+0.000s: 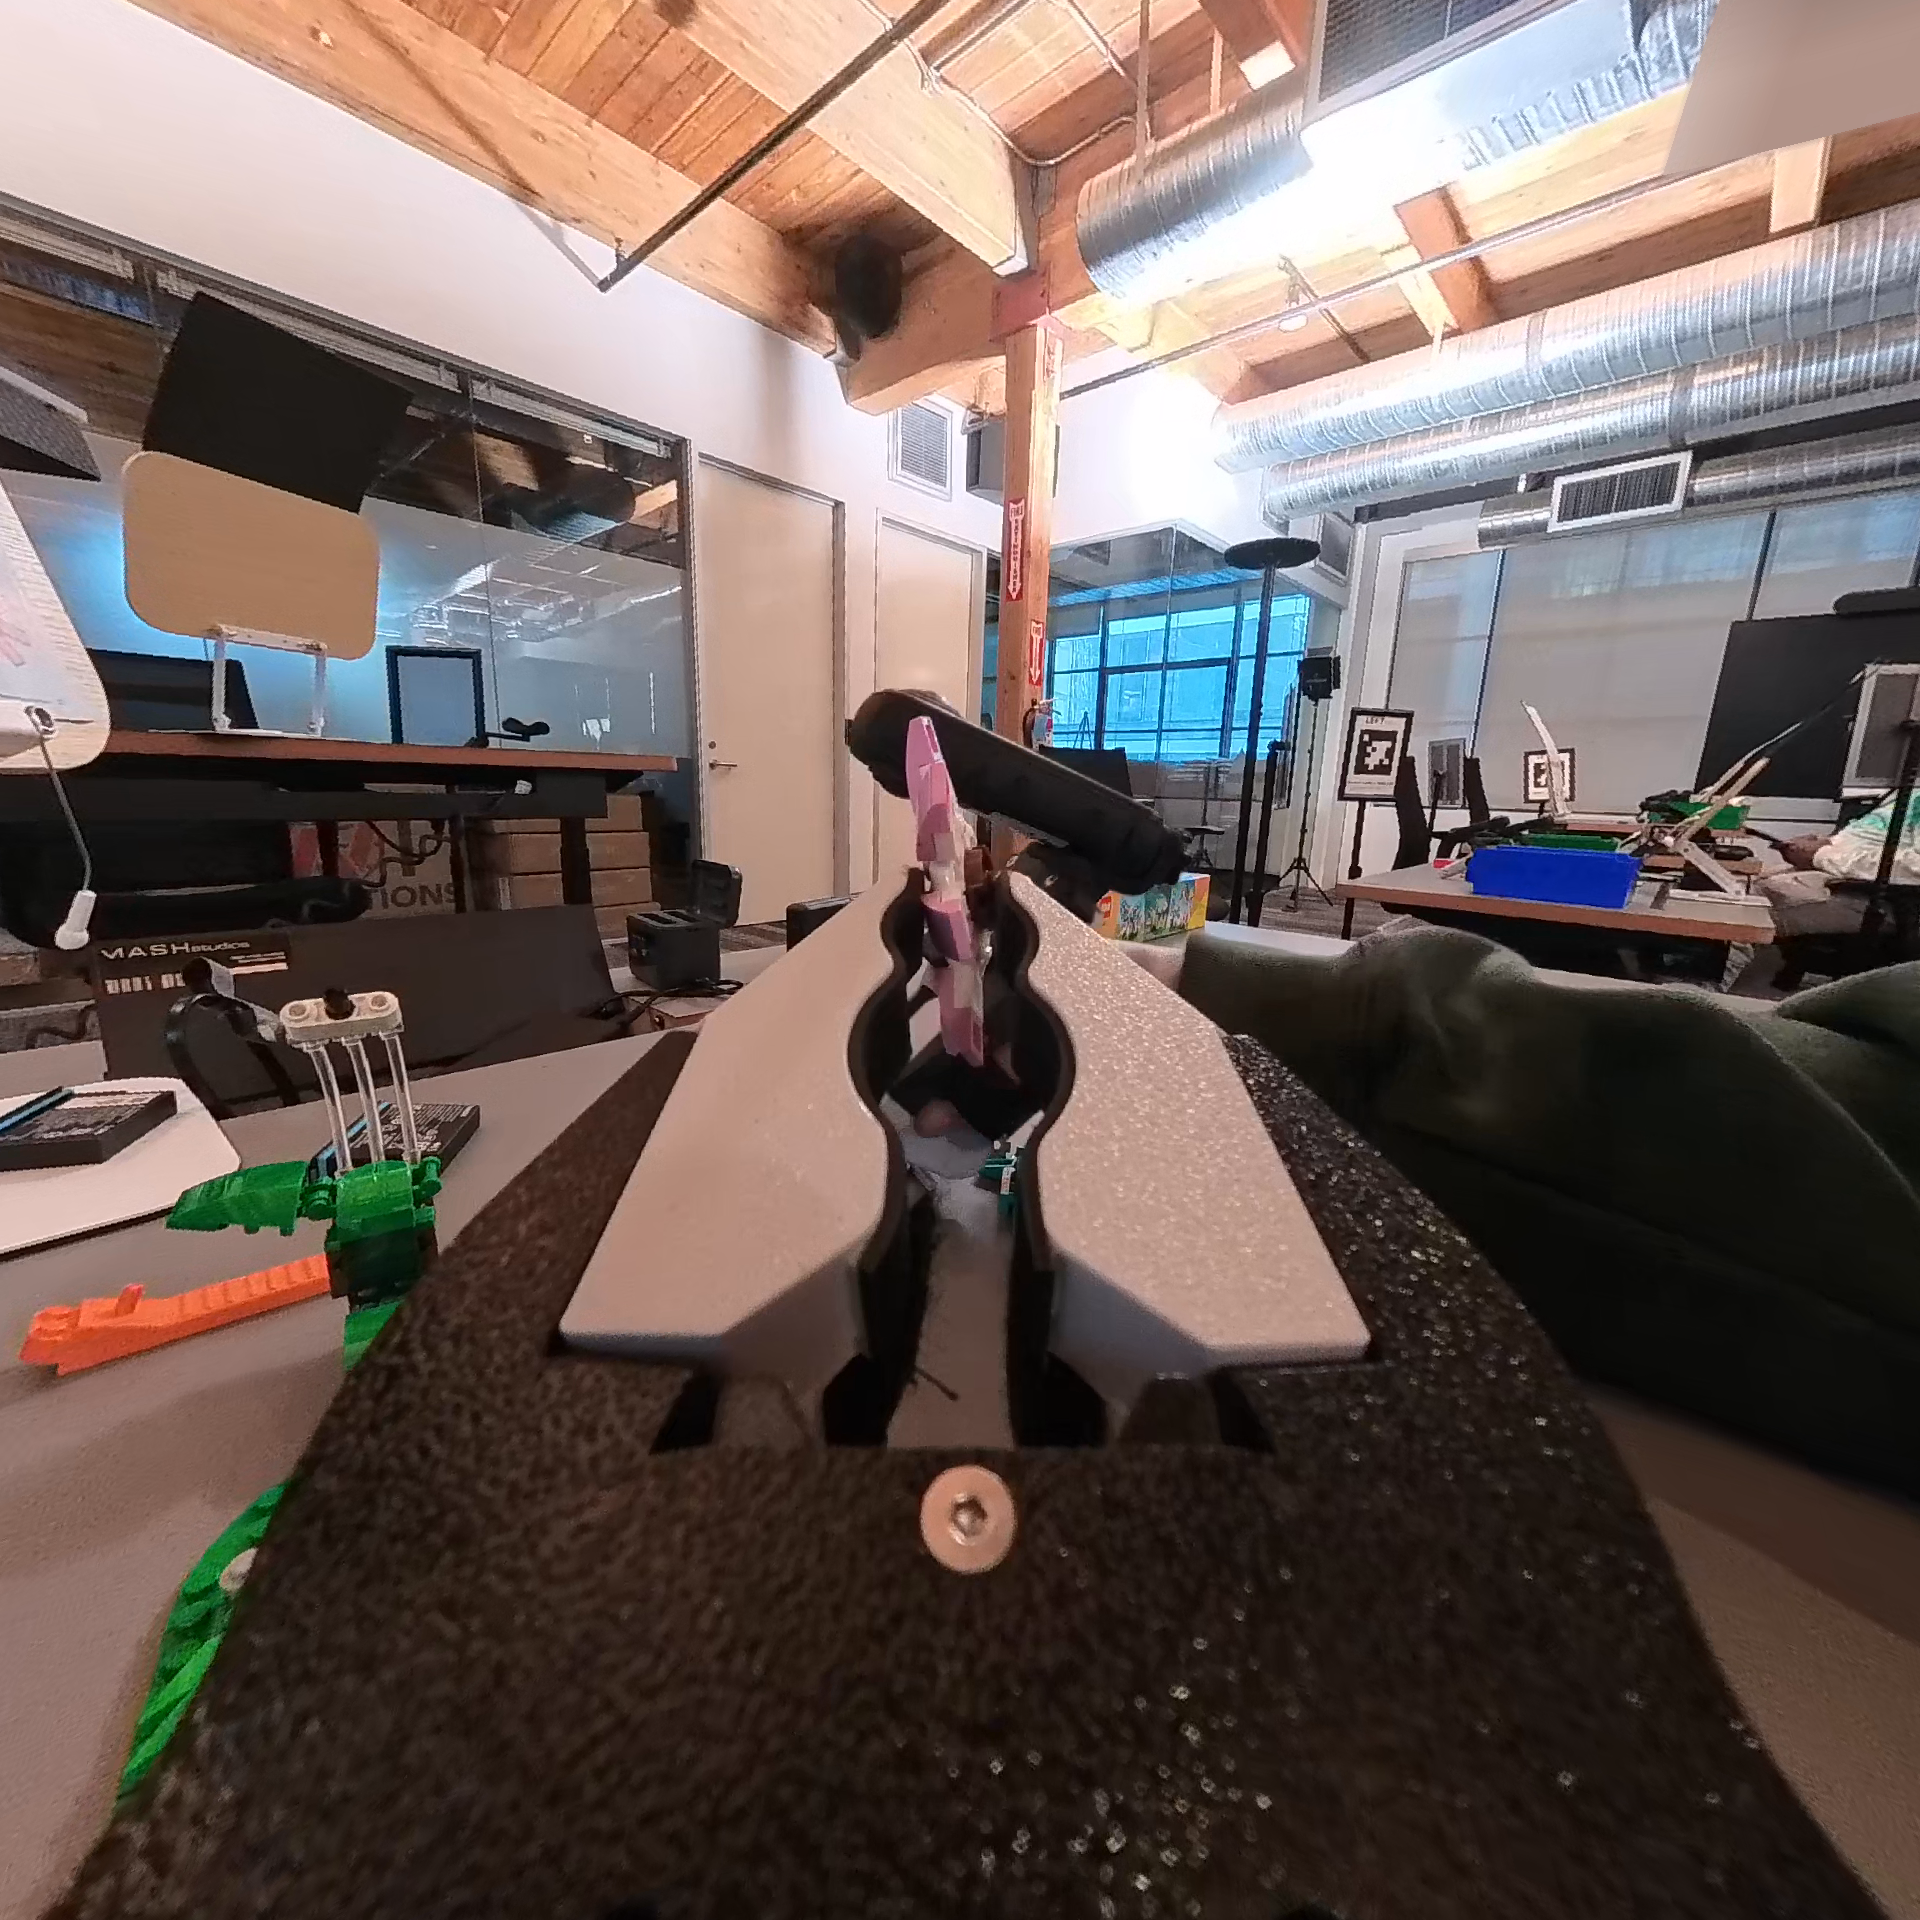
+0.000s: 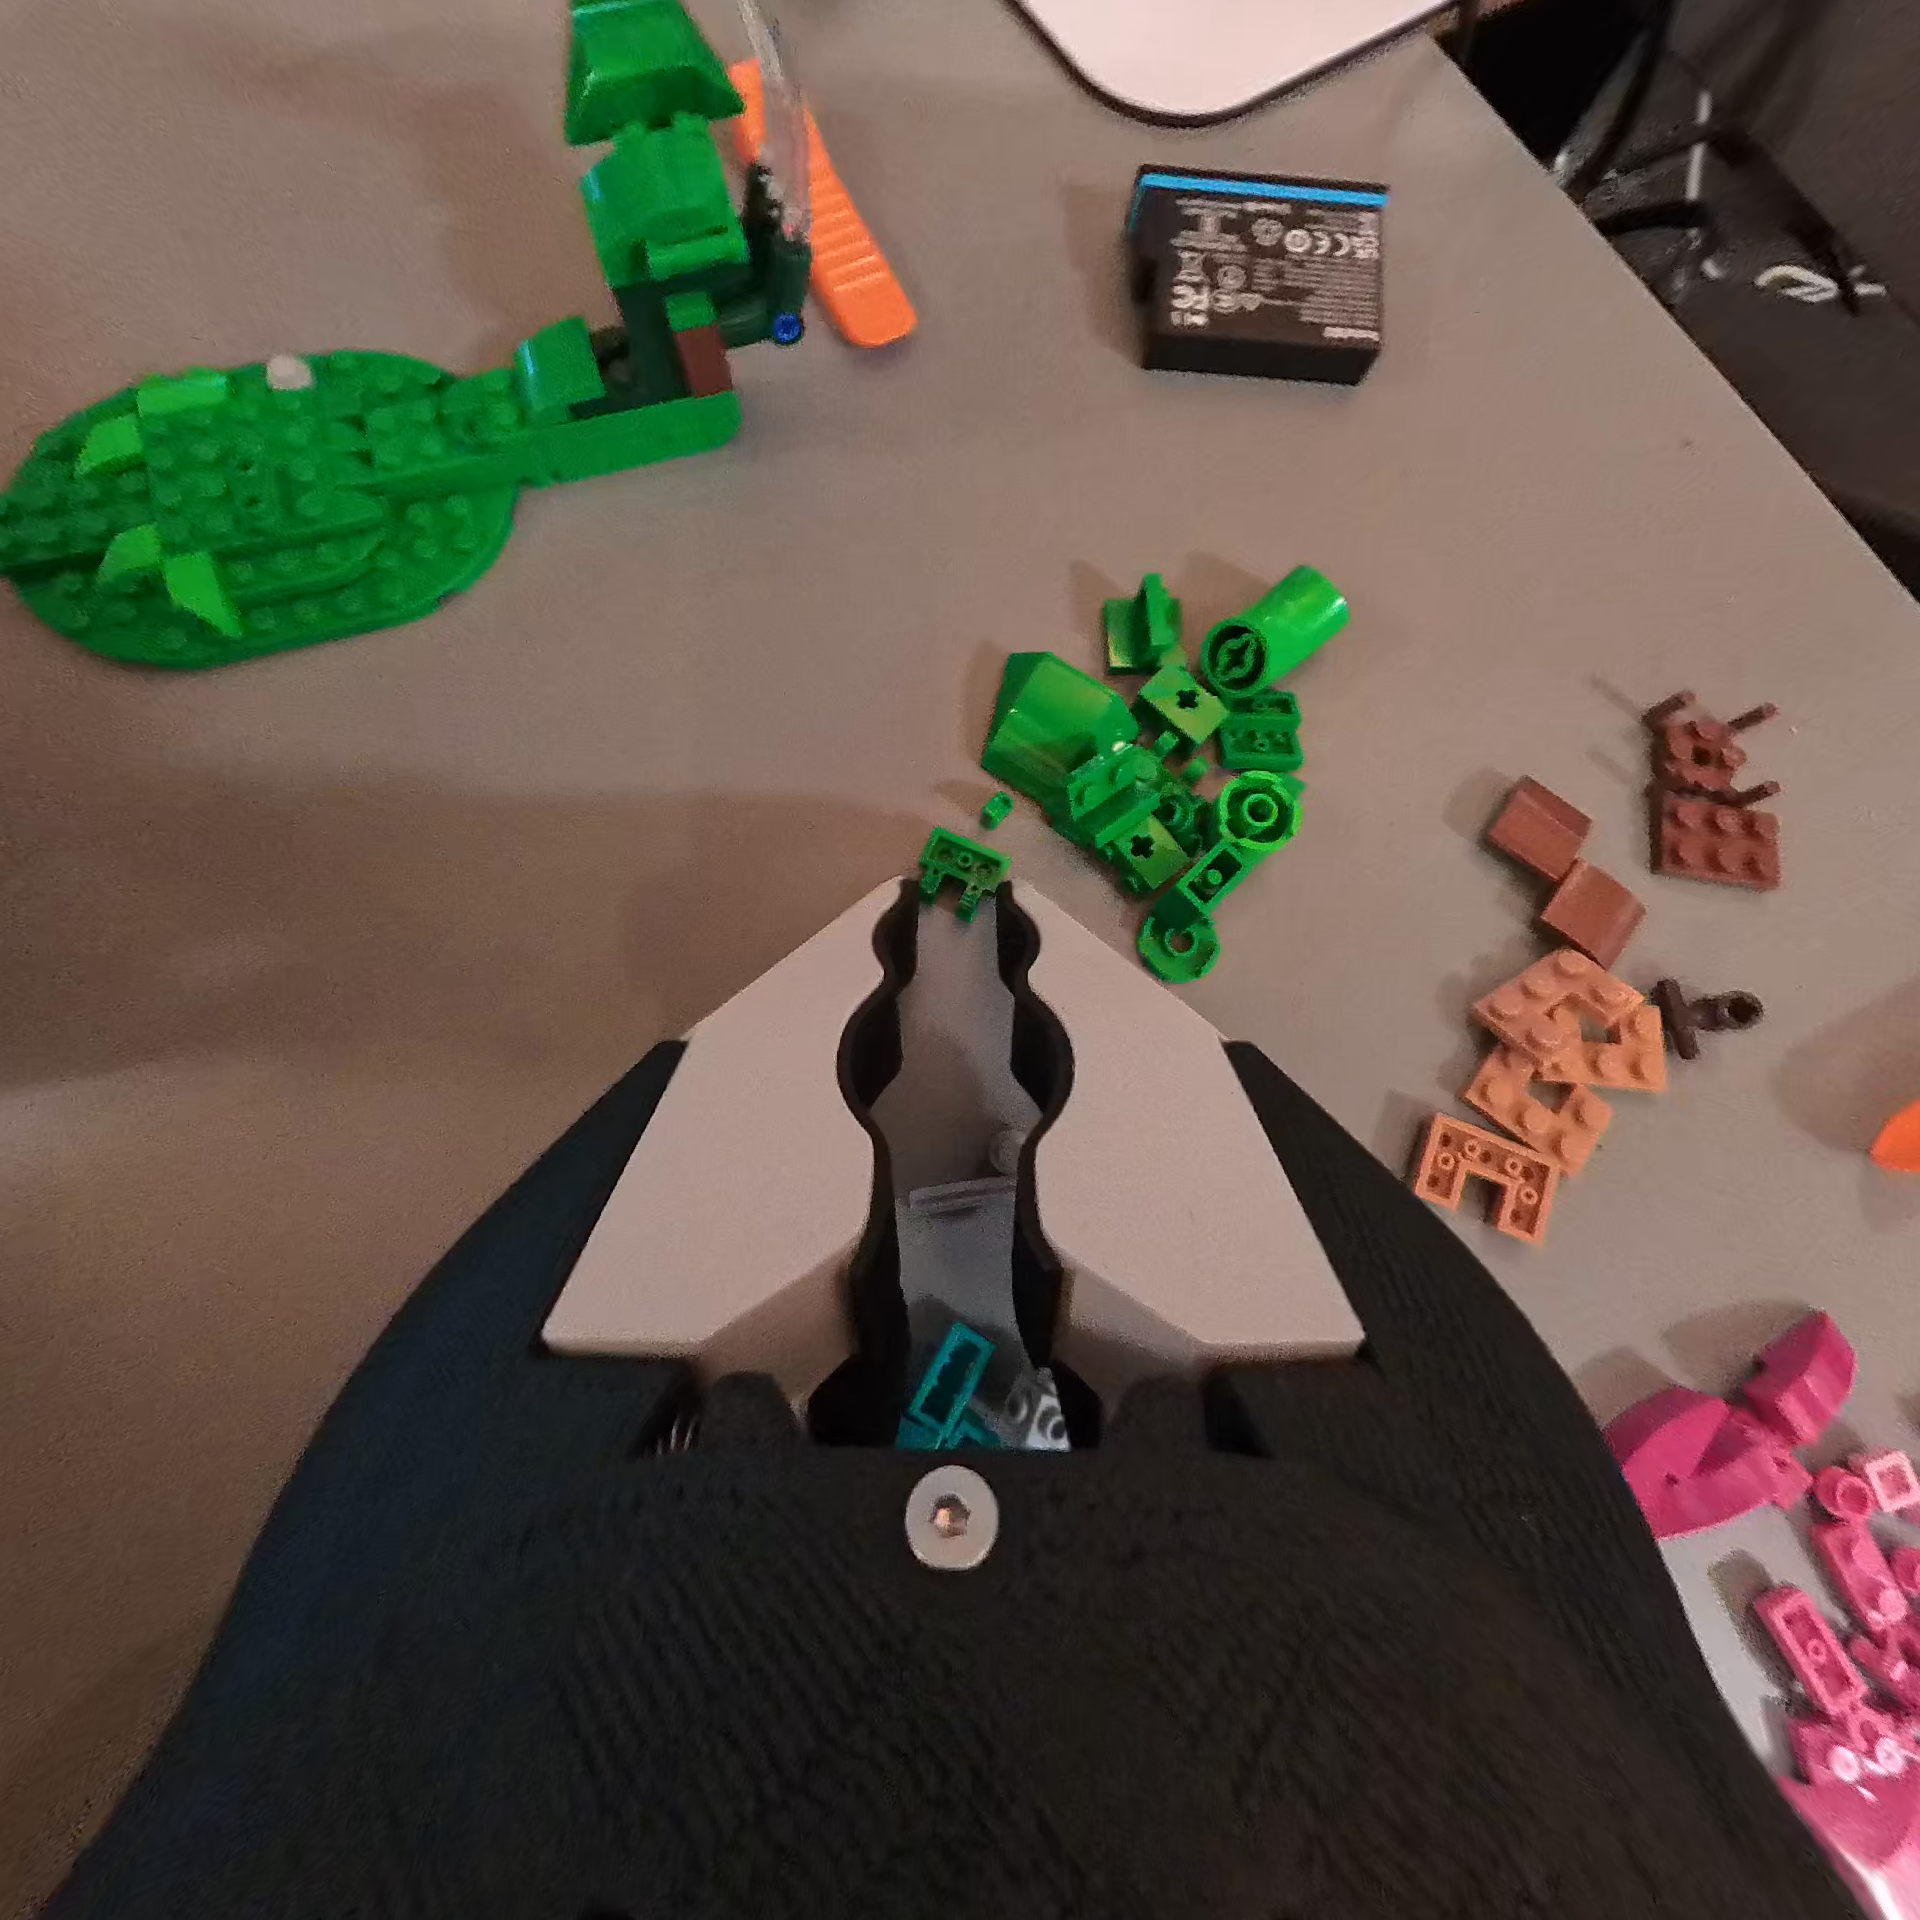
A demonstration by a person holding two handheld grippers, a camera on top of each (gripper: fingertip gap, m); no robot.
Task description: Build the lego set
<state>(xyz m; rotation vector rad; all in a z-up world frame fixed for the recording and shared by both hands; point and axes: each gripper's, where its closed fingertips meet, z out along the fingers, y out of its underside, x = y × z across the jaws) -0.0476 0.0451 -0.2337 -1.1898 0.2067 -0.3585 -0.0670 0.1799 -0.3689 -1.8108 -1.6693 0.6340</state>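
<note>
In the left wrist view my left gripper [image 1: 951,894] is shut on a pink and lilac lego piece [image 1: 940,831], which stands upright above the table. A green lego build [image 1: 369,1216] topped with clear rods and a white piece stands to its left. In the right wrist view my right gripper [image 2: 951,894] points down at the table, shut on a small green clip plate [image 2: 964,864] at its tips. The green build's oval baseplate [image 2: 260,509] and stem [image 2: 665,229] lie at the far left. A pile of loose green pieces [image 2: 1153,769] is just right of the tips.
An orange brick separator [image 2: 842,260] lies by the stem. A black battery [image 2: 1257,275] sits at the back. Brown pieces [image 2: 1704,800], tan plates [image 2: 1538,1070] and magenta pieces [image 2: 1787,1538] lie at the right. The table edge [image 2: 1662,343] runs along the right. A green sleeve [image 1: 1558,1143] fills the right of the left wrist view. My right gripper is the nearer one to the orange brick separator [image 2: 842,260]: about 15 cm, against 25 cm. The left camera catches it too, in the left wrist view [image 1: 275,1285].
</note>
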